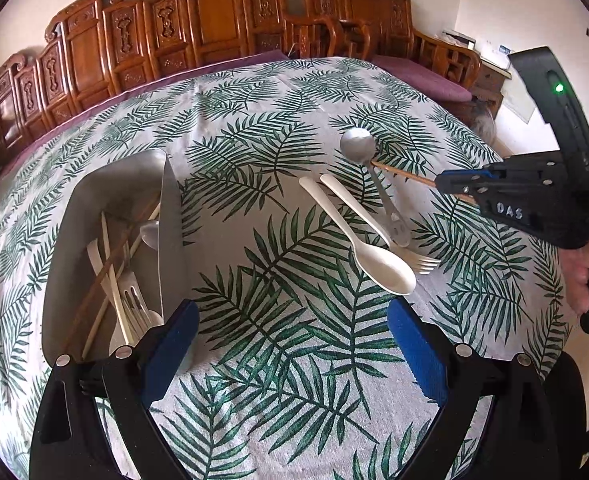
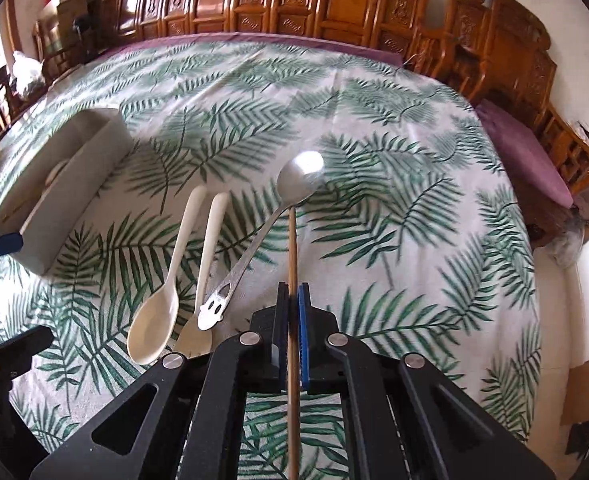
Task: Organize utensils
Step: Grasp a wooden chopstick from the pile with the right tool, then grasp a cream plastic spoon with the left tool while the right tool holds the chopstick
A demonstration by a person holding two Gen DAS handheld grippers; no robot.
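My right gripper point(image 2: 293, 300) is shut on a brown wooden chopstick point(image 2: 292, 248) whose tip reaches the metal spoon point(image 2: 294, 184); the gripper also shows in the left wrist view point(image 1: 454, 182), holding the chopstick point(image 1: 404, 174) just above the cloth. A cream spoon point(image 1: 358, 236) and a cream fork point(image 1: 378, 228) lie beside the metal spoon point(image 1: 360, 146) mid-table. My left gripper point(image 1: 290, 344) is open and empty, low over the cloth next to the metal tray point(image 1: 170, 208). The tray holds chopsticks, a fork and spoons.
The table wears a palm-leaf cloth point(image 1: 286, 320). Carved wooden benches point(image 1: 198, 20) with purple cushions point(image 2: 526, 156) line the far edge. The tray shows at the left in the right wrist view point(image 2: 74, 184).
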